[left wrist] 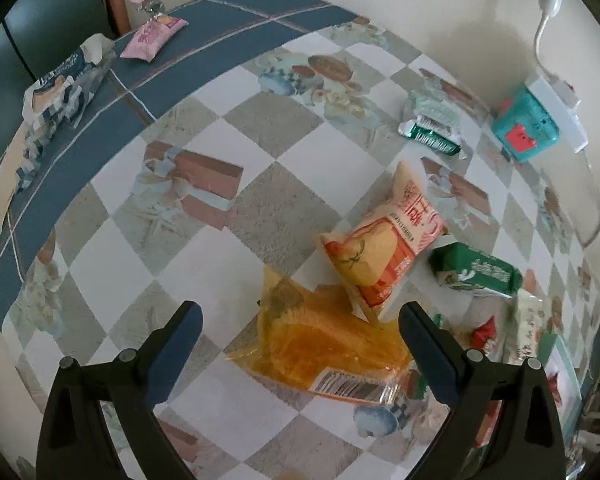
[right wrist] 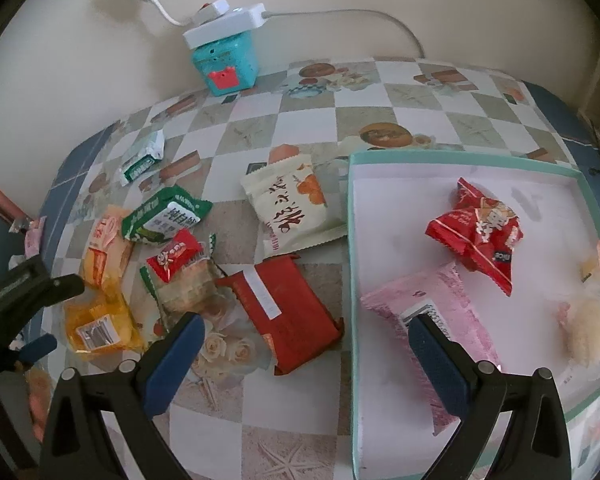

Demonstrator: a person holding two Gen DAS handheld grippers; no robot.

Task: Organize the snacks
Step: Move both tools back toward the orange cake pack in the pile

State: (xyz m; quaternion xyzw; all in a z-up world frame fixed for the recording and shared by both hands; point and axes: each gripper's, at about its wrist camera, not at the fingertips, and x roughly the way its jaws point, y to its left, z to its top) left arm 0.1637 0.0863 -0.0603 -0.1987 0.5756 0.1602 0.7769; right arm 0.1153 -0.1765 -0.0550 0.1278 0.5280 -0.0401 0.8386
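My left hand-held gripper (left wrist: 300, 356) has its fingers spread wide above the yellow packet (left wrist: 324, 344), which lies flat on the surface (left wrist: 260, 208) between them, touched by neither, barcode end toward me. Just beyond, an orange-and-yellow packet (left wrist: 384, 240) rests on the yellow one's far edge, long axis running away to the right; it carries red Chinese print I cannot read. A green packet (left wrist: 476, 270) sits beside it on the right.

Only my left view shows the pink packet (left wrist: 152, 36) and the blue-and-white bag (left wrist: 60, 84) on the far blue border.

My right hand-held gripper (right wrist: 306, 356) is also spread and empty, straddling the edge of the teal-rimmed tray (right wrist: 468, 160). Only this view shows the tray's contents: a pink packet (right wrist: 432, 312) pointing diagonally toward me, a red packet (right wrist: 480, 232) printed "nice", and a pale snack (right wrist: 592, 320). Left of the tray lie a red pouch (right wrist: 288, 312) and, farther off, a cream packet (right wrist: 292, 208) with brush characters. A teal box (right wrist: 226, 64) stands by the wall.
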